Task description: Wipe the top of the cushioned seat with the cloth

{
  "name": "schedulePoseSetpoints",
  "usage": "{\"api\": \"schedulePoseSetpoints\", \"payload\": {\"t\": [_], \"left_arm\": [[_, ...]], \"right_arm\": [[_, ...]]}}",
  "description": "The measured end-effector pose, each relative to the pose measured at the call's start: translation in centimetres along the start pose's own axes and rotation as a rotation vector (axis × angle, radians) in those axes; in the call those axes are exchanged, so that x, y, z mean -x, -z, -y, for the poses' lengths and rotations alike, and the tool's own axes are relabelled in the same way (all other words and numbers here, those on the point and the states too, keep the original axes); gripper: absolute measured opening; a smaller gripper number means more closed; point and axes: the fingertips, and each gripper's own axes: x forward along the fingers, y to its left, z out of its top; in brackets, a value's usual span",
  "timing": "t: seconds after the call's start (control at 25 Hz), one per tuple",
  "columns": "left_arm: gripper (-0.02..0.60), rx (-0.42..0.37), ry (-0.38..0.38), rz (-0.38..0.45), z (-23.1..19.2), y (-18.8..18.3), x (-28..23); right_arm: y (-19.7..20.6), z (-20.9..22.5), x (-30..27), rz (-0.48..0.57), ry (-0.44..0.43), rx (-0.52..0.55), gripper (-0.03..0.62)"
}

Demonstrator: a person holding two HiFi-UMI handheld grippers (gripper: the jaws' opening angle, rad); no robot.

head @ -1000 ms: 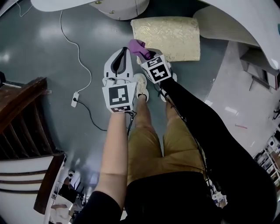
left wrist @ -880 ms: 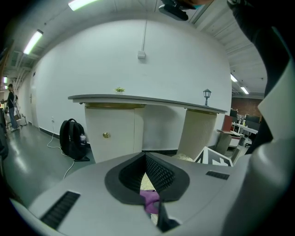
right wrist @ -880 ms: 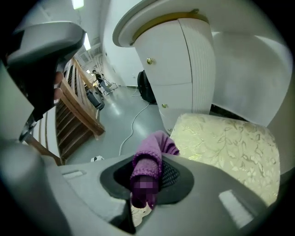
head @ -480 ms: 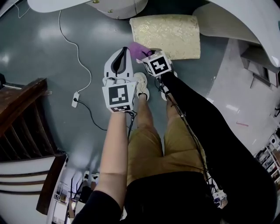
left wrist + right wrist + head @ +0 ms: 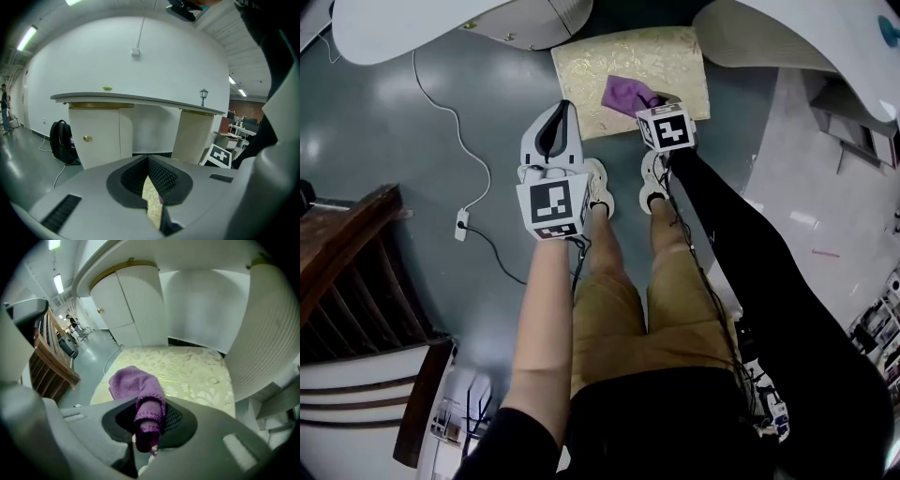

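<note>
The cushioned seat (image 5: 623, 70) is a pale gold patterned pad low on the floor ahead of my feet; it also fills the middle of the right gripper view (image 5: 187, 373). A purple cloth (image 5: 625, 92) lies bunched on its near half and runs back into my right gripper (image 5: 149, 430), which is shut on it (image 5: 143, 394). In the head view that right gripper (image 5: 654, 101) sits over the seat's near right part. My left gripper (image 5: 555, 131) hovers at the seat's near left corner, jaws shut with nothing in them (image 5: 154, 206).
A white curved counter with cabinets (image 5: 450, 19) stands behind the seat, with a ribbed white column (image 5: 267, 324) to its right. A white cable and plug (image 5: 461, 214) trail on the grey floor at left. Dark wooden furniture (image 5: 347, 253) stands at far left. My shoes (image 5: 600, 183) are just before the seat.
My right gripper has carried the purple cloth from the seat's near left edge rightward and onto the seat top. The left gripper has stayed about where it was.
</note>
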Motion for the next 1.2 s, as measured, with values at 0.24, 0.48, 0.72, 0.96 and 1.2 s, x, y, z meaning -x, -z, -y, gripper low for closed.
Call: {"api": "schedulePoseSetpoints", "payload": {"t": [0.24,0.48,0.72,0.96,1.2], "left_arm": [[0.008,-0.020,0.022,0.003,3.0,-1.0,-1.6],[0.008,-0.044,0.050,0.002,6.6,-2.0,-3.1],[0.008,-0.046,0.024,-0.006,8.2,-2.2,-3.8],[0.008,-0.056,0.015,-0.008,9.6,-2.1,-3.7],[0.008,-0.070,0.041,-0.005,10.5,-1.9,-3.6]], "right_arm": [[1.0,9.9,2.9,0.021,0.111,-0.046,0.064],[2.7,18.4,5.9,-0.007,0.246,-0.092,0.064],[5.3,24.7,8.7,-0.043,0.382,-0.172,0.064],[6.9,26.4,9.9,-0.041,0.390,-0.170,0.064],[6.5,25.9,11.1,0.021,0.380,-0.148,0.064]]}}
